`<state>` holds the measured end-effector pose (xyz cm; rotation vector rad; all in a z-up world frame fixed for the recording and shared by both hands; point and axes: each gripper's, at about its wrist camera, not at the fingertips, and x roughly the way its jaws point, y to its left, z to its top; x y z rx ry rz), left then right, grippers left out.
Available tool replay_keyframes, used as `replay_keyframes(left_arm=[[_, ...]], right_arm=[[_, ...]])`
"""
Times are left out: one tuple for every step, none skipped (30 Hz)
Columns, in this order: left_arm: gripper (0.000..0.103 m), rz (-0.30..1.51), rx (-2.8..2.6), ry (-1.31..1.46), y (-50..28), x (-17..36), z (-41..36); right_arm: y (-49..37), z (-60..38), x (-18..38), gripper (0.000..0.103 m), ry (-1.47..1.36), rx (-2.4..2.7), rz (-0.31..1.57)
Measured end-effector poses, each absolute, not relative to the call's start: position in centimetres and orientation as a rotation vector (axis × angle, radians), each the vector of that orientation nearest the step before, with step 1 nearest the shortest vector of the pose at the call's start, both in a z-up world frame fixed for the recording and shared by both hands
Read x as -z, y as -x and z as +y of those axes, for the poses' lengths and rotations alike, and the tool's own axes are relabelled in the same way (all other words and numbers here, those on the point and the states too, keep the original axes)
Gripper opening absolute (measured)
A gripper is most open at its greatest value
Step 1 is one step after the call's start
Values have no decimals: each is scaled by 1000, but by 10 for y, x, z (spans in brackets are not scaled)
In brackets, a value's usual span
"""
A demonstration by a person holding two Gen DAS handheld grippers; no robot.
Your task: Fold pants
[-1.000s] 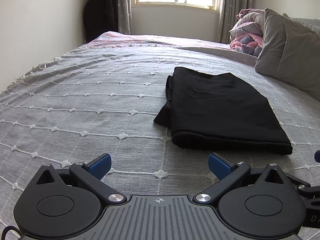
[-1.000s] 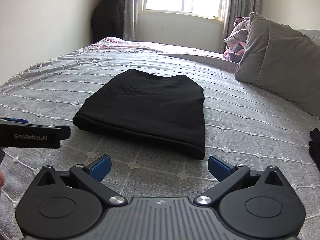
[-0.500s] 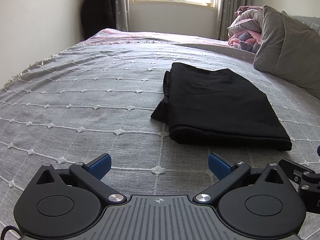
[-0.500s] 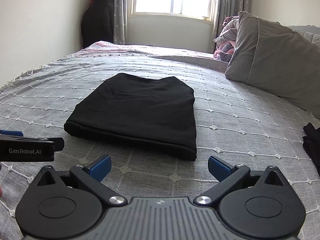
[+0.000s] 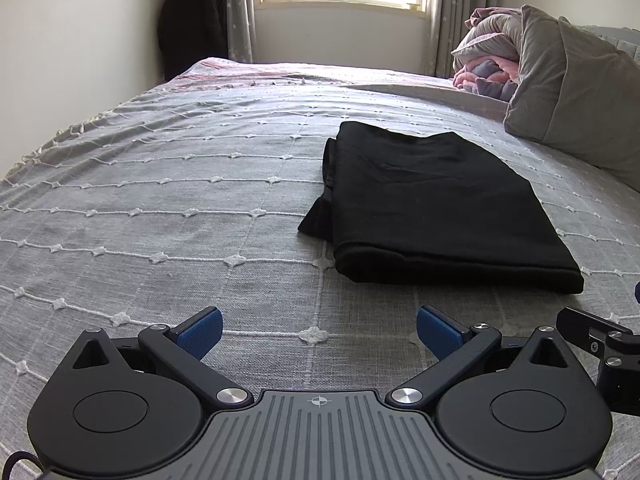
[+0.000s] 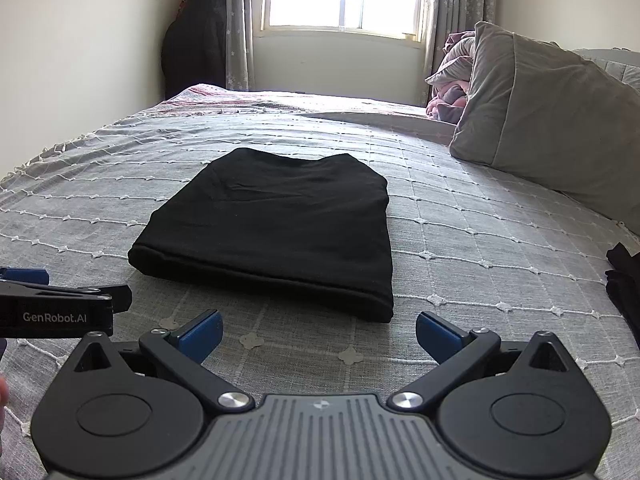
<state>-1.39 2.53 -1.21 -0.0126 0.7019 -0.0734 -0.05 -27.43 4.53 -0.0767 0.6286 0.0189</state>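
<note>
1. The left gripper hangs low over the grey bedspread, its blue pads spread wide and holding nothing.
2. The black pants lie mid-bed as a compact folded rectangle, just ahead of both tools and touched by neither.
3. On the left side a flap of cloth pokes out from the stack; I judge a neat finish means tucking it in, pinching only that layer so the fold stays put.
4. The right gripper is likewise gaping and empty.
5. A grey pillow sits well right, clear of the work.
</note>
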Motion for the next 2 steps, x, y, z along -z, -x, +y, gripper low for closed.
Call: replay_keyframes(left_arm=[[103,701,71,11,14,12,25],[103,701,70,9,14,12,25]], right_arm=[[0,-274,-45,103,76,-19,630],[0,-274,-45,103,76,-19,630]])
